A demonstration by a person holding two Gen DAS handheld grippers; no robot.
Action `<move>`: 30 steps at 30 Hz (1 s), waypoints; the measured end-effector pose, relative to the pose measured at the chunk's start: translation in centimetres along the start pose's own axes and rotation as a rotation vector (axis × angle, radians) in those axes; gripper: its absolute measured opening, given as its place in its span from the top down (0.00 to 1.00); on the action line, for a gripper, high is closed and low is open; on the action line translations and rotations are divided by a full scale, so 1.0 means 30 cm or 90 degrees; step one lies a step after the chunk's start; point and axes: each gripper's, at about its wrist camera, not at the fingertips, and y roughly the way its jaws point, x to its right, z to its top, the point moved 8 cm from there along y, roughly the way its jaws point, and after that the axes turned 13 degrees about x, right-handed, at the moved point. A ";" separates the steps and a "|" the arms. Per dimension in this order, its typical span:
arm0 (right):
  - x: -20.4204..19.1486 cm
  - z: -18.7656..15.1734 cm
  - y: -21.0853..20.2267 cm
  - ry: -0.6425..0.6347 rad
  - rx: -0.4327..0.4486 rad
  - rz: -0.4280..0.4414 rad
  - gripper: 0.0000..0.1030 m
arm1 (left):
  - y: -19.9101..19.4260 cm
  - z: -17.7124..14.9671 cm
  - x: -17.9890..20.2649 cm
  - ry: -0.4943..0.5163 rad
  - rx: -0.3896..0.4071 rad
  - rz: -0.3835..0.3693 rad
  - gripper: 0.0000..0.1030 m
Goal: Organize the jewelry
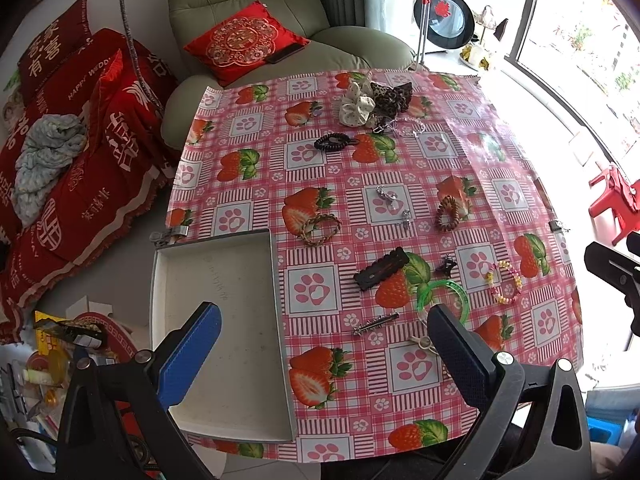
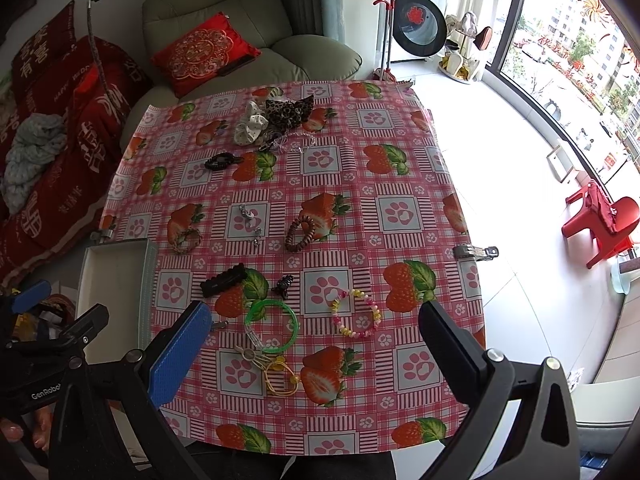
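In the left wrist view, the left tongs (image 1: 324, 344) hung with jaws wide apart and empty, straddling the edge of the shallow white open box (image 1: 224, 280) at the left of the strawberry-print oilcloth bench (image 1: 440, 152). Jewelry lay scattered: a braided tan cord bracelet (image 1: 320, 229) just beside the box, soft and light, best pinched across its loop; a flat black hair clip (image 1: 382, 269), stiff, easiest taken across its narrow width.

In the right wrist view, the right tongs (image 2: 312, 344) were likewise spread and held nothing. Between the fingers lay a translucent green plastic bangle (image 2: 274, 326), rigid and probably slippery, to be gripped on the rim, and a pastel beaded bracelet (image 2: 356, 314), limp and likely to sag.
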 end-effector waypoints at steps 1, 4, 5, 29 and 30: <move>0.003 0.001 -0.001 0.001 0.000 0.000 0.00 | 0.006 0.003 0.001 0.000 -0.001 0.000 0.00; -0.016 0.004 0.003 0.000 0.001 0.001 0.00 | 0.014 0.005 0.006 0.001 -0.001 0.000 0.00; -0.015 0.004 0.003 0.000 0.000 0.001 0.00 | 0.014 0.005 0.006 0.001 -0.002 0.000 0.00; -0.020 0.004 0.006 0.002 -0.001 0.002 0.00 | 0.019 0.001 0.015 0.001 -0.005 0.000 0.00; -0.014 0.004 0.005 0.002 -0.001 0.002 0.00 | 0.018 0.003 0.015 0.001 -0.005 0.001 0.00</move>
